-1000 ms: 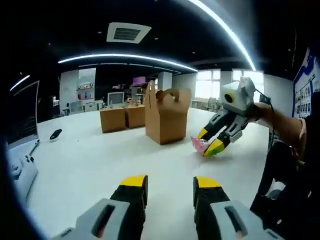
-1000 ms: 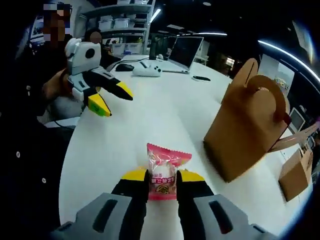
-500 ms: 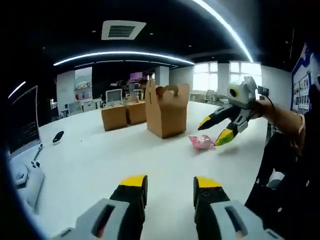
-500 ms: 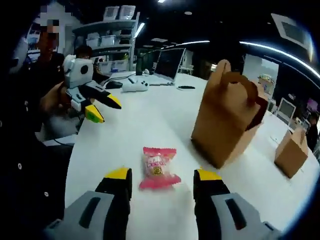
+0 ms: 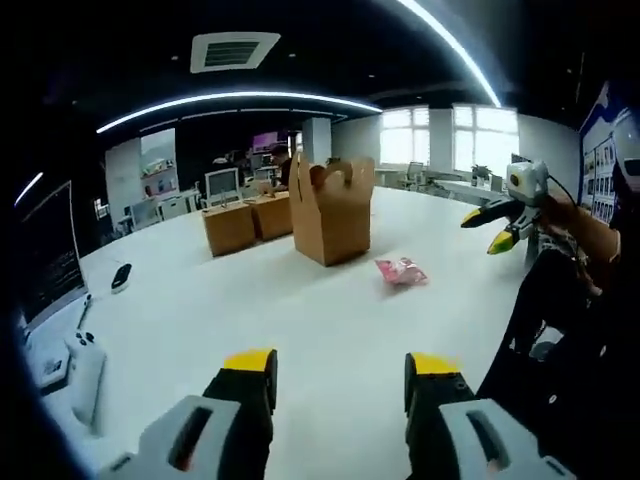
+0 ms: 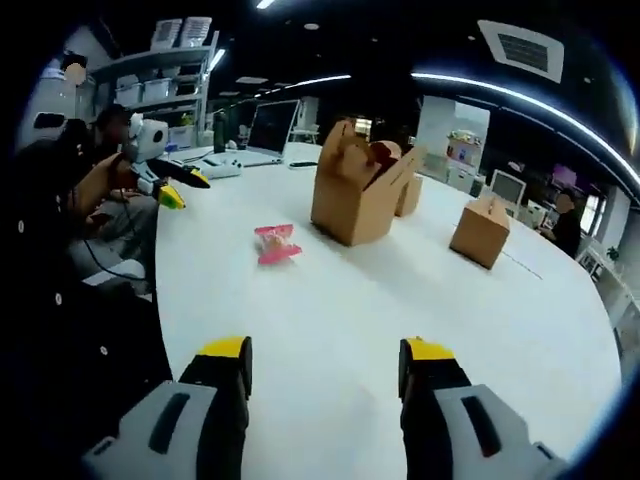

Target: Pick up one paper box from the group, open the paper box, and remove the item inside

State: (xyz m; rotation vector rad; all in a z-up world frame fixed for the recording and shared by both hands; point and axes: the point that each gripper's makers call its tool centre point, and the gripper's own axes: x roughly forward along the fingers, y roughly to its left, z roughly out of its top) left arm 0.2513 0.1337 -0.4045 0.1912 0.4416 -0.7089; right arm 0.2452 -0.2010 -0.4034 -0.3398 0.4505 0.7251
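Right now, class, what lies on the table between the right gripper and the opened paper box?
In the right gripper view, the pink snack packet lies on the white table, left of the direct line between the right gripper and the opened paper box; otherwise bare.

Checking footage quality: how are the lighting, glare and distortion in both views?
Left gripper view: bright windows wash out, ceiling light strips bend with fisheye, table evenly lit. Right gripper view: dim background, curved light strip, pink packet and open box sharp.
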